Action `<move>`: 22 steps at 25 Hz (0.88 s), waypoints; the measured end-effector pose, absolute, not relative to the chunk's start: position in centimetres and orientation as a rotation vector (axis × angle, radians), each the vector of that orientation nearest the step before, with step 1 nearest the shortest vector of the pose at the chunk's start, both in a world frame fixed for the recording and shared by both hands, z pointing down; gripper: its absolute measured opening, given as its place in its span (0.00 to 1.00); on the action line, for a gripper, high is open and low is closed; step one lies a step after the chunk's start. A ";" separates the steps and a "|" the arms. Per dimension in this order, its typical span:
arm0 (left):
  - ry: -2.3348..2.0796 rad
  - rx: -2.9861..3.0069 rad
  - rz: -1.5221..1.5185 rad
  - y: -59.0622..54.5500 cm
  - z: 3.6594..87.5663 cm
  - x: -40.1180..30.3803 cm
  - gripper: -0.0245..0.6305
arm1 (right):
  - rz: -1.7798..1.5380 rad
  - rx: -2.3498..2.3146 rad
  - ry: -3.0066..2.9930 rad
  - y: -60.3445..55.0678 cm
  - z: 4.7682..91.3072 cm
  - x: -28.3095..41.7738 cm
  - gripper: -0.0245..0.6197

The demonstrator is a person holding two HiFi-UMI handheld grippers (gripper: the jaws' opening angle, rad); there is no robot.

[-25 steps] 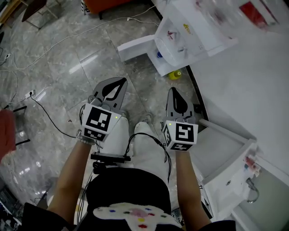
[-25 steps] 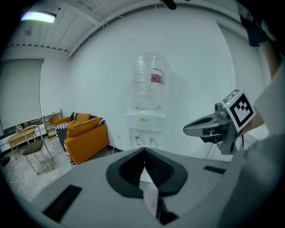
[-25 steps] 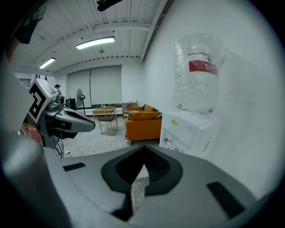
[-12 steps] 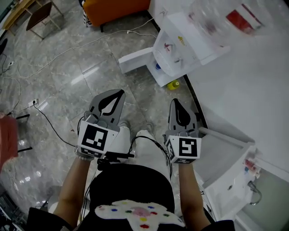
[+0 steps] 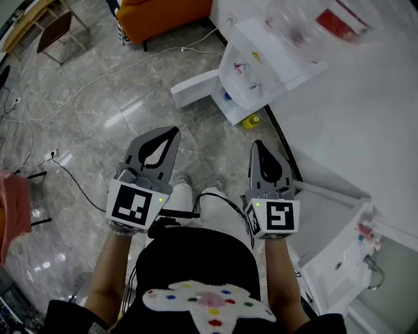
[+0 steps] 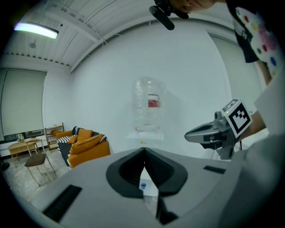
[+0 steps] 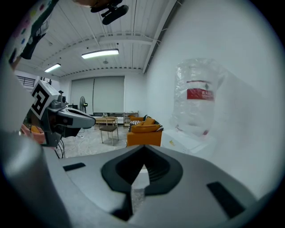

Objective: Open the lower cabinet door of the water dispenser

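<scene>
The white water dispenser (image 5: 261,62) stands against the wall at the top right of the head view, with a clear bottle (image 5: 313,19) with a red label on top. At its base a white door panel (image 5: 194,86) stands swung out to the left; something blue shows inside, and a yellow object (image 5: 251,121) lies on the floor beside it. My left gripper (image 5: 171,132) and right gripper (image 5: 258,145) are side by side, well short of the dispenser, both shut and empty. The left gripper view shows the dispenser (image 6: 144,139) straight ahead beyond the shut left gripper (image 6: 144,151).
An orange sofa (image 5: 163,13) and a chair (image 5: 55,29) stand at the far left. Cables (image 5: 78,85) run over the grey stone floor. A white open unit (image 5: 339,248) is close on my right, along the white wall.
Both grippers have risen toward the camera and look larger, still shut and empty. The dispenser has slid up in the head view.
</scene>
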State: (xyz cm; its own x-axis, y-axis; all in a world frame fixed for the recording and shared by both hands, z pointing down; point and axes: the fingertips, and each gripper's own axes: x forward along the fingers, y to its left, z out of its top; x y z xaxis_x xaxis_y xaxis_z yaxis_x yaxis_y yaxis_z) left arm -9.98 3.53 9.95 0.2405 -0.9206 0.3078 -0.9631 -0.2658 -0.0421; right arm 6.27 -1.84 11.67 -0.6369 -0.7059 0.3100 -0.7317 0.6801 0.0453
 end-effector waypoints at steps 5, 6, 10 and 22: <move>-1.824 2.390 0.337 3.2 7.7 -9.4 0.06 | 0.063 1.129 -2.608 -1.7 9.8 6.8 0.05; -1.824 2.396 0.335 3.3 7.4 -9.3 0.06 | 0.060 1.132 -2.611 -1.7 9.5 6.9 0.05; -1.827 2.406 0.330 3.7 6.5 -8.9 0.06 | 0.046 1.142 -2.619 -1.6 8.3 7.6 0.05; -1.794 2.430 0.335 4.6 5.8 -8.0 0.06 | 0.034 1.138 -2.633 -1.1 7.0 7.4 0.05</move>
State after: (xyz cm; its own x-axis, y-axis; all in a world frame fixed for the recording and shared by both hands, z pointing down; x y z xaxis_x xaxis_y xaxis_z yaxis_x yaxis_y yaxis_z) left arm -7.97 4.56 5.81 0.2807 -0.9303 0.2360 -0.9528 -0.2997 -0.0481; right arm 7.44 -1.09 7.00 -0.6542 -0.7115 0.2564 -0.7179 0.6909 0.0852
